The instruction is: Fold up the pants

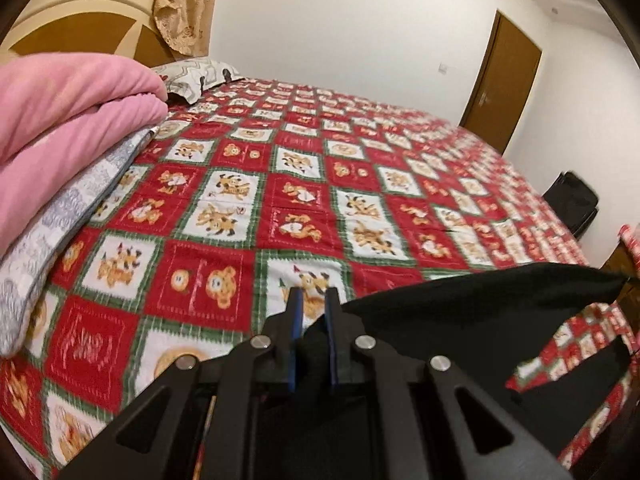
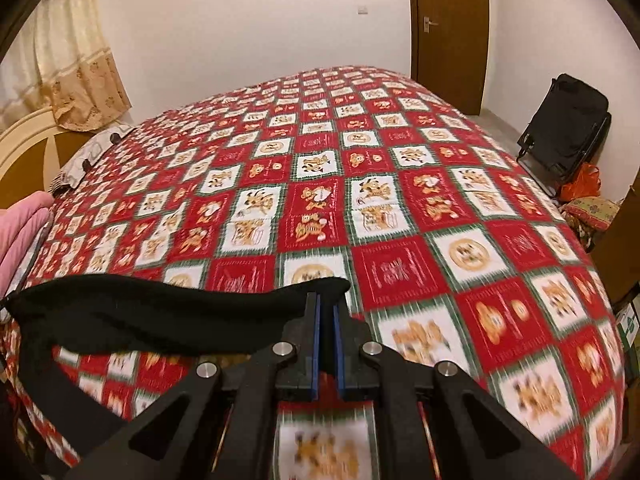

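The black pants (image 1: 480, 312) hang stretched in the air above the red patterned bedspread (image 1: 280, 184), held at both ends. My left gripper (image 1: 312, 304) is shut on one end of the black cloth, which runs off to the right. In the right wrist view my right gripper (image 2: 328, 304) is shut on the other end of the pants (image 2: 160, 312), which run off to the left. The lower part of the pants hangs below both grippers, mostly hidden.
Folded pink blankets (image 1: 60, 120) on a grey patterned quilt (image 1: 60, 232) lie at the bed's left side, with a pillow (image 1: 196, 76) by the headboard. A black chair (image 2: 564, 120) and bags (image 2: 580, 184) stand on the floor to the right, near a brown door (image 2: 448, 28).
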Available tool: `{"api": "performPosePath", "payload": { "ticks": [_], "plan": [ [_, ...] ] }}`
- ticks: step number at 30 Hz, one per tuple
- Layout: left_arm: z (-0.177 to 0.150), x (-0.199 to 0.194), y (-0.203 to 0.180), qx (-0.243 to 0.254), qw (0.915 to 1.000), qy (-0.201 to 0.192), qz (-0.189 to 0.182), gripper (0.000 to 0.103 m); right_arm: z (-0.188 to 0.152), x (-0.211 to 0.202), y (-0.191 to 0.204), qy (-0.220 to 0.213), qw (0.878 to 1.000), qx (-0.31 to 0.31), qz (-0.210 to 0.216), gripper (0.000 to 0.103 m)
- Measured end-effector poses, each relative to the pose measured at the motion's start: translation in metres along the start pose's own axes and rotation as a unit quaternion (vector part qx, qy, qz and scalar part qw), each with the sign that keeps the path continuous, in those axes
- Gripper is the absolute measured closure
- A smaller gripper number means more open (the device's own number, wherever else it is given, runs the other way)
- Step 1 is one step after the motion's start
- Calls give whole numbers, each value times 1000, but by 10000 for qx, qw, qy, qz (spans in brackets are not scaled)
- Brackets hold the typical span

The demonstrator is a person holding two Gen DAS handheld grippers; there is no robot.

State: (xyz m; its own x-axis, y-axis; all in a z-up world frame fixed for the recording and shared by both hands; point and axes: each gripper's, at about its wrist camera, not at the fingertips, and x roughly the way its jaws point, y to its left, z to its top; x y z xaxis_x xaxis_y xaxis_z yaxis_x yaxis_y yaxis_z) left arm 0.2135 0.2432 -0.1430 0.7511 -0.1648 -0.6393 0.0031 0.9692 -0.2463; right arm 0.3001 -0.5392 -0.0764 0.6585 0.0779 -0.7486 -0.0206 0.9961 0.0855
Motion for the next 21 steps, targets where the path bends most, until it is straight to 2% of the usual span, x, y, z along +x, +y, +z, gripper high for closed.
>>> {"api": "performPosePath", "payload": {
  "ticks": [4,8,12,18,21],
  "plan": [
    [-26,-25,3,30,9993,-198,-307,92,-30,-34,-1,-93,9999,-42,-35,98],
    [-55,-45,7,131,9977,-389,-539,92,-71,-55,-7,-11,10000,60,-35,98],
    [-85,-51,15,112,9974,-287,-657,92,-119,-62,-15,188,9995,246,-65,98],
    [-125,-53,20,269,9979,-172,-556,91,-167,-67,-26,371,9979,520,-88,98],
    [-138,-55,15,546,9974,-212,-417,91,-179,-71,-35,458,9958,781,101,96]
  ]
}}
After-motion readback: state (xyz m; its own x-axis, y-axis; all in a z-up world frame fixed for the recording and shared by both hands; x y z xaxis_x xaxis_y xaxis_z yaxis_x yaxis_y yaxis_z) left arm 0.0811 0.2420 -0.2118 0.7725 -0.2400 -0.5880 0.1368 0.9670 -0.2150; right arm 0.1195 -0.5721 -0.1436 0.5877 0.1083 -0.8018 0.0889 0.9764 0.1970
